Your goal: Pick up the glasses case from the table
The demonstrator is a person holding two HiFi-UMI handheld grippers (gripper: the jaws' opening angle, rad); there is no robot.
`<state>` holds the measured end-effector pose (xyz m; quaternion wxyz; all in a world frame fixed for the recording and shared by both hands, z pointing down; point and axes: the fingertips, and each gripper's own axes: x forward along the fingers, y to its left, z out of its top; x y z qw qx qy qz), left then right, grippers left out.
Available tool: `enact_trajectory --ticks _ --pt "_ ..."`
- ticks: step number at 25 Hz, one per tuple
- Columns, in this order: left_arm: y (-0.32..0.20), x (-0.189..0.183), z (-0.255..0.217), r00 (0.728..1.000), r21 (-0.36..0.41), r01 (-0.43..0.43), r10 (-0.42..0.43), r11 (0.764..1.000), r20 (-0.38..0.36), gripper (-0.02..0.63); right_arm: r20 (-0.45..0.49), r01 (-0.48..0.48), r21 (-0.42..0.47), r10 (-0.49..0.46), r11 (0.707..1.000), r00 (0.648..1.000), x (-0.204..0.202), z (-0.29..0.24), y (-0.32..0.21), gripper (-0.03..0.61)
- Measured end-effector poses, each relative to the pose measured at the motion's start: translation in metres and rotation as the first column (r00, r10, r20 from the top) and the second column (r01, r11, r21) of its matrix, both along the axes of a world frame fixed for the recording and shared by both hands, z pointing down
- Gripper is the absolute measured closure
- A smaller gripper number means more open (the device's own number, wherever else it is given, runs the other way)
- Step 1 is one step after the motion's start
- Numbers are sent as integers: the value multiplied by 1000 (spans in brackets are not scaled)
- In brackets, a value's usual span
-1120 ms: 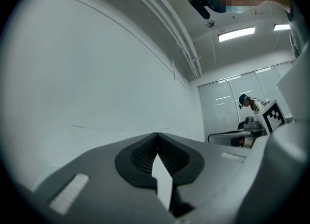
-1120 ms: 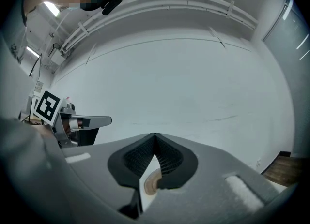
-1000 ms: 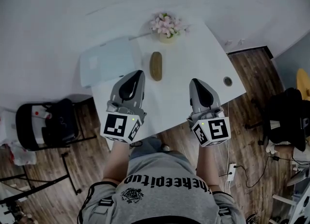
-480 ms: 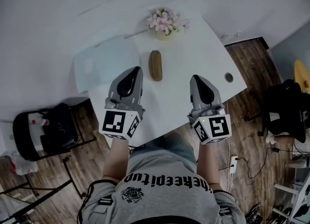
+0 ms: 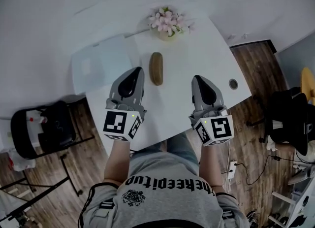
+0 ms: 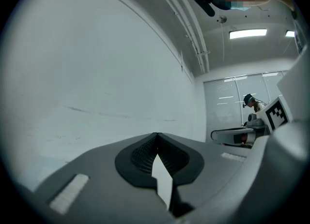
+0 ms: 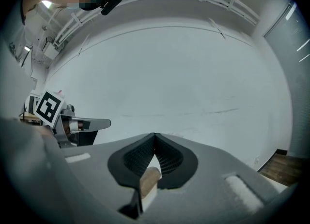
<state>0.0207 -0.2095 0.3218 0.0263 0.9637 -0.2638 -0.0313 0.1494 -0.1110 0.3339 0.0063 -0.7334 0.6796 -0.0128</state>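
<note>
The glasses case (image 5: 156,68), brown and rounded, is lying on the white surface (image 5: 197,54) with its long axis pointing away from the person. It is lying free, between the two tongs and a little ahead of them, and is touched by neither. Just beyond its far end a small pot of pink flowers (image 5: 169,23) is standing. To its left a translucent sheet (image 5: 101,63) is laid, which hangs over the edge of the surface.

The left tongs (image 6: 156,136) are closed, tip against tip, with nothing held. The right tongs (image 7: 154,135) are closed at the tips as well, and nothing is gripped by them.

The first danger is judged to come from this: if the tongs are brought to the case without being opened, the case will only be pushed. Being rounded, it could then roll or slide away, and a push forward could send it against the flower pot, which may be knocked over.

A second danger is a grip taken along the length, where the opening is probably too narrow; the case may be squeezed out. The sheet could also be caught by the left tongs and dragged off.
</note>
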Motion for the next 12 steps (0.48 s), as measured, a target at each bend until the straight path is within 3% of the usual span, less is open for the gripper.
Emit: enact_trajectory --ticks 12 --pt "-22 26 19 987 -48 155 -153 987 48 595 2 165 -43 -165 985 986 39 9 -49 577"
